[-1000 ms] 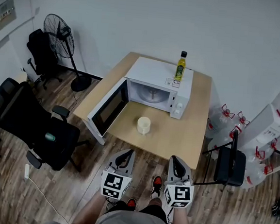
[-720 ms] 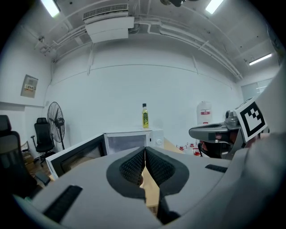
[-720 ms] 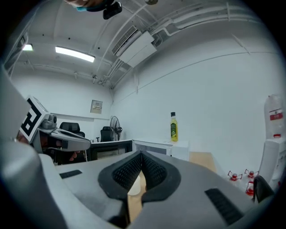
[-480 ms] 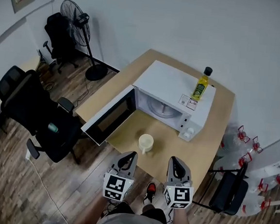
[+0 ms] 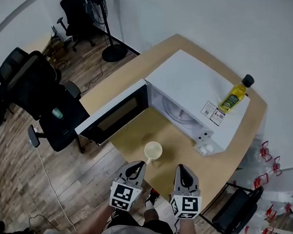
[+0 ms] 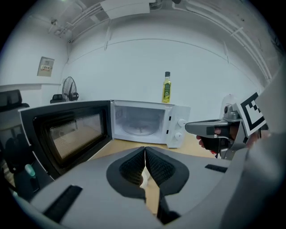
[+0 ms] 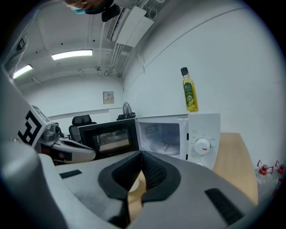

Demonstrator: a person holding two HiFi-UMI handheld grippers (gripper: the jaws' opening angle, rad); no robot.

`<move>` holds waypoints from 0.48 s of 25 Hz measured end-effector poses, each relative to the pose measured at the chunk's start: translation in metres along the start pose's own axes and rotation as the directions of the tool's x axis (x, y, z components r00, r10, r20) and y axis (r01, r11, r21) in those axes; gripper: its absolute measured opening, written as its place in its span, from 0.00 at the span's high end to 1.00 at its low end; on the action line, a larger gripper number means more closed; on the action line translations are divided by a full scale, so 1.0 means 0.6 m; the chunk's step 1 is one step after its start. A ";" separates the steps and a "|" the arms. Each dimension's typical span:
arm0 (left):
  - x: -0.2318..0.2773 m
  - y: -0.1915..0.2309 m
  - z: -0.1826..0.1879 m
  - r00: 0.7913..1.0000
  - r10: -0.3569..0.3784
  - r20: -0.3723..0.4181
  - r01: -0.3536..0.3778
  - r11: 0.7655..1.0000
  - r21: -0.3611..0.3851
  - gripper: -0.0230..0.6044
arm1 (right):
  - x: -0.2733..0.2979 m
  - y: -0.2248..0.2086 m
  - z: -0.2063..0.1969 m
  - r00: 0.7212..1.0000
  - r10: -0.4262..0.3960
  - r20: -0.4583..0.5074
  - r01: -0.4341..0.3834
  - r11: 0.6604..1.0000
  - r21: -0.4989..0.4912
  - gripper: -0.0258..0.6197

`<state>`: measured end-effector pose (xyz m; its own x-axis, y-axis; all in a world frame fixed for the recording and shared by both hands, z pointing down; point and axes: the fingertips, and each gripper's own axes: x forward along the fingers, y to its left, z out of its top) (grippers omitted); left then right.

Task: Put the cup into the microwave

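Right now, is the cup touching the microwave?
Apart. The head view shows the cup standing alone on the table, with bare tabletop between it and the open microwave.

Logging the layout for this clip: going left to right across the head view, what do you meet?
In order: office chair → microwave door → cup → bottle.

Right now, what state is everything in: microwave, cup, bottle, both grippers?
Microwave door: swung fully open.
Microwave cavity: empty, only the turntable inside.
Cup: upright on the table, outside the microwave, not held.
Bottle: upright, capped, on top of the microwave.
Left gripper: fingers shut, empty.
Right gripper: fingers shut, empty.
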<state>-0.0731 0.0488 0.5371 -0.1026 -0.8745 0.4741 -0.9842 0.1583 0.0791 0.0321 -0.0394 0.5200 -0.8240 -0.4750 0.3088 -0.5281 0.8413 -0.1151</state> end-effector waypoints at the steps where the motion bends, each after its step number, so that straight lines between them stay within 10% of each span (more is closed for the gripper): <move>1: 0.008 0.001 -0.011 1.000 0.006 -0.010 -0.006 1.000 -0.007 0.92 | 0.008 -0.004 -0.009 1.000 0.010 -0.011 -0.010 1.000 0.003 0.93; 12: 0.063 -0.003 -0.098 0.996 0.008 -0.089 -0.013 0.998 -0.058 0.92 | 0.047 -0.029 -0.090 0.993 0.053 -0.101 -0.051 0.998 0.022 0.93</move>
<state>-0.0668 0.0425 0.6065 -0.0974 -0.8287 0.5512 -0.9728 0.1962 0.1231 0.0294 -0.0536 0.5814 -0.8261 -0.4011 0.3959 -0.4895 0.8588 -0.1514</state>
